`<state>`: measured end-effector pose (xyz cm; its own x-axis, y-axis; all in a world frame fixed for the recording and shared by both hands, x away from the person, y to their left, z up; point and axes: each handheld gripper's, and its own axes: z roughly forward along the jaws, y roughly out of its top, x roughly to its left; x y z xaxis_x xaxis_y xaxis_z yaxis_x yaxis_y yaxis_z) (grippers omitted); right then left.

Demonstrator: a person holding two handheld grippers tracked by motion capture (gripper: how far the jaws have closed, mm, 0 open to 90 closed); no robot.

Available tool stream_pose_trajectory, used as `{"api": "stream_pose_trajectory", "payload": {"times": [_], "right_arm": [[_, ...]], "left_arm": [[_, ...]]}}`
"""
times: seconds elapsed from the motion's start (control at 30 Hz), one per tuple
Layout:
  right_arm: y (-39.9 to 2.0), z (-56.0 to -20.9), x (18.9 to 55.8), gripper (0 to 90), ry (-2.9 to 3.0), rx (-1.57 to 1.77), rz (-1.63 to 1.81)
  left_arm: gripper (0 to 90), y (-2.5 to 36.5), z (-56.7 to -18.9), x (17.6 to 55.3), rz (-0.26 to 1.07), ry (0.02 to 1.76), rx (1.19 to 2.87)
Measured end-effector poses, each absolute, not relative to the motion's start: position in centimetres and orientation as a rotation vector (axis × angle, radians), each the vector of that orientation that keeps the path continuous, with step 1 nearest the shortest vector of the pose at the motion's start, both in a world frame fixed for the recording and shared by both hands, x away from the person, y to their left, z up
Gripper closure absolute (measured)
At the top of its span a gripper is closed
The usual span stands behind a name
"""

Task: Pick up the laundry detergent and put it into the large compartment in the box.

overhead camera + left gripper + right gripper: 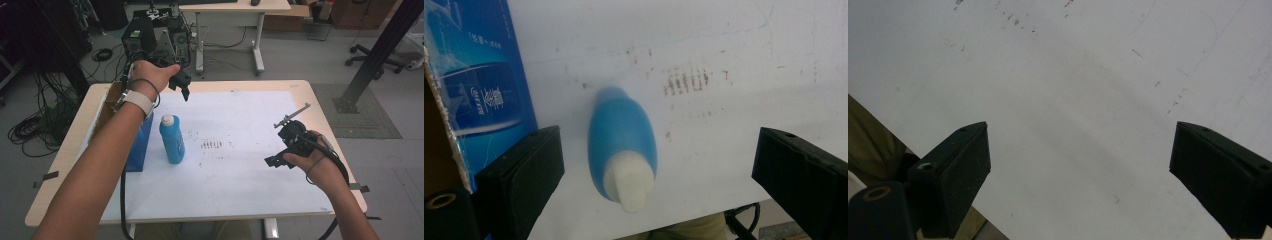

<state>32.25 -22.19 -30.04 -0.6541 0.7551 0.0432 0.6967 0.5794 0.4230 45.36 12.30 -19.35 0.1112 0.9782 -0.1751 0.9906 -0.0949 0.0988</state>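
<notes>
Hovering above bottle (171, 139), left gripper (659, 165) had jaws spread wide, nothing between pads. Bottle stood upright on white sheet (240, 170), just beside blue box (141, 145). Right gripper (1078, 170) released, over bare sheet.

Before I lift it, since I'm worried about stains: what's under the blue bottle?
The blue bottle stands upright on the white sheet covering the table. Brown smudges mark the sheet nearby; the patch beneath its base is hidden.

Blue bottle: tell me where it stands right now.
In the high view the blue bottle stands upright on the white sheet, left of centre, just right of the blue box, below the open left gripper.
</notes>
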Motion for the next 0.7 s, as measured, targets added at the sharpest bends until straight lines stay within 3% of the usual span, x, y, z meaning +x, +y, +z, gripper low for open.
{"api": "stream_pose_trajectory", "payload": {"times": [0.7], "right_arm": [[-22.0,-30.1,32.2,9.4,2.678,1.221,0.615]], "left_arm": [[7.3,11.3,-19.2,43.9,-0.082,1.931,2.263]]}}
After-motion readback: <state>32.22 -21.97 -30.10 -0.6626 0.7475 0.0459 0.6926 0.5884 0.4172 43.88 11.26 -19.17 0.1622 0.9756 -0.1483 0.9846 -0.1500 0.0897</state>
